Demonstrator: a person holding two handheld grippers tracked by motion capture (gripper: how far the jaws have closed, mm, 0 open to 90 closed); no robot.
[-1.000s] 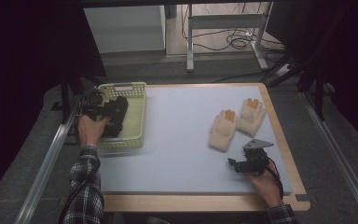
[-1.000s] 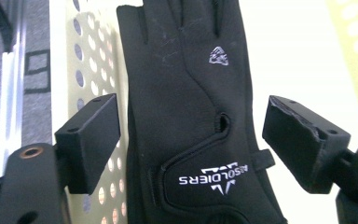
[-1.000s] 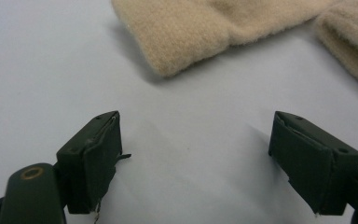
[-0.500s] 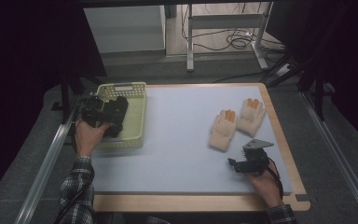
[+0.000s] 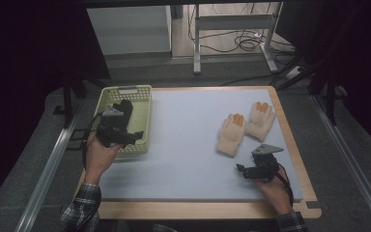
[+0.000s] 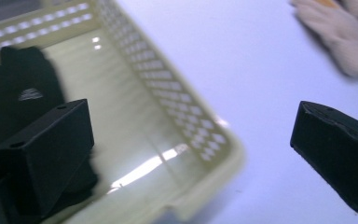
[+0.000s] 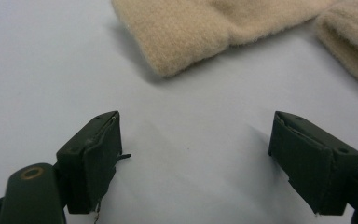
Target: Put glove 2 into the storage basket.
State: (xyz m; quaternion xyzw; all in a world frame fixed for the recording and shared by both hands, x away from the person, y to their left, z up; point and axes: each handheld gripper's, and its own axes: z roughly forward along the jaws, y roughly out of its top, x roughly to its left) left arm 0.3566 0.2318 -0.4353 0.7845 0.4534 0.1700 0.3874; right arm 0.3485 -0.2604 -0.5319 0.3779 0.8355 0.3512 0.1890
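High view overhead; claw views close, sharing gloves (image 5: pixel 245 126).

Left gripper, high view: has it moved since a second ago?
Yes. The left gripper has pulled back toward the person along the pale yellow-green plastic basket, from over its middle to its near end. Its jaws have just been opening, nothing between them.

Dim room, dark surroundings, glare on basket (image 6: pixel 168 158) floor, blurred left gripper view, soft shadows
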